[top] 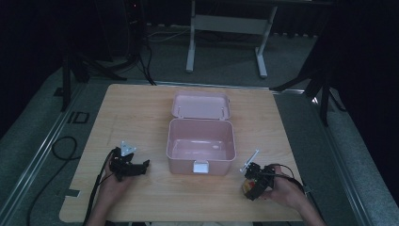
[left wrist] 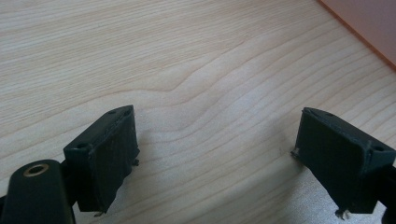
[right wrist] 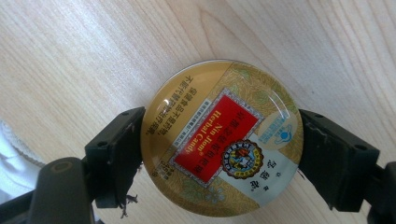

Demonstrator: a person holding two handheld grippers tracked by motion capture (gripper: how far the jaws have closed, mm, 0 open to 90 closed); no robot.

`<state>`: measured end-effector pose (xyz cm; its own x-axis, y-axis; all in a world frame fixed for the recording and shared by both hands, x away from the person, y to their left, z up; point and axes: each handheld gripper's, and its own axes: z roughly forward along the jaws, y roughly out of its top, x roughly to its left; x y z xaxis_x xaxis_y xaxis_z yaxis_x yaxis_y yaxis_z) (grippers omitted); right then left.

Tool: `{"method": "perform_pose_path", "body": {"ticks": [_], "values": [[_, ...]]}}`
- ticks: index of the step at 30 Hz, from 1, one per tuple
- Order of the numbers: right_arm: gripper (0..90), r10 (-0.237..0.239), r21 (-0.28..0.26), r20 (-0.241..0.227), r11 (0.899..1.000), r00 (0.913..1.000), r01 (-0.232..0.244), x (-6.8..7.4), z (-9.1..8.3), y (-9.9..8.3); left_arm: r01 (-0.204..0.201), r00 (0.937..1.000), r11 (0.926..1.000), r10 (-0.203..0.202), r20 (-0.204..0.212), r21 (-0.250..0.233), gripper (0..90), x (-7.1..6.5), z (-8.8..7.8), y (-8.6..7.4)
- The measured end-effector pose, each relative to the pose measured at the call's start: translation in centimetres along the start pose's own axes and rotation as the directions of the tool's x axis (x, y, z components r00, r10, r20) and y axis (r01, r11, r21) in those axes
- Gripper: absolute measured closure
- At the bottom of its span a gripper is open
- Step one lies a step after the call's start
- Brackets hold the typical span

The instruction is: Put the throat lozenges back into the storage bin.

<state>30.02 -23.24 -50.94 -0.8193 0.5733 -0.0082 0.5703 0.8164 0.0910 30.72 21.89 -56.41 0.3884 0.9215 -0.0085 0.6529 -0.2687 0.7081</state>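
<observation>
A pink lunch box point(top: 201, 143) stands open at the table's middle, its lid point(top: 201, 105) folded back behind it, nothing inside. My right gripper point(top: 251, 183) is at the front right, low over the wood, shut on a round gold candy tin point(right wrist: 222, 138) with a red label; both jaws press its rim. The tin point(top: 247, 186) peeks out by the jaws in the high view. My left gripper point(top: 141, 167) rests front left of the box, open, with only bare wood between its fingers point(left wrist: 105, 156). A pink corner of the box point(left wrist: 369, 23) shows at top right of the left gripper view.
The wooden table point(top: 141, 113) sits on a grey floor with black cables point(top: 63, 146) at the left. A white desk frame point(top: 226, 28) stands behind the table. Something white point(right wrist: 11, 158) shows at the left edge of the right gripper view.
</observation>
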Motion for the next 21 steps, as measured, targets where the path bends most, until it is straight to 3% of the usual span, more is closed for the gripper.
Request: {"method": "perform_pose_path", "body": {"ticks": [21], "values": [[19.9,-0.017,-0.009,0.008,1.000,0.9998,0.018,-0.8,-2.9,-0.2,0.000,1.0000,1.0000,0.000,0.000,0.000,13.5,0.0,0.0,0.0]]}}
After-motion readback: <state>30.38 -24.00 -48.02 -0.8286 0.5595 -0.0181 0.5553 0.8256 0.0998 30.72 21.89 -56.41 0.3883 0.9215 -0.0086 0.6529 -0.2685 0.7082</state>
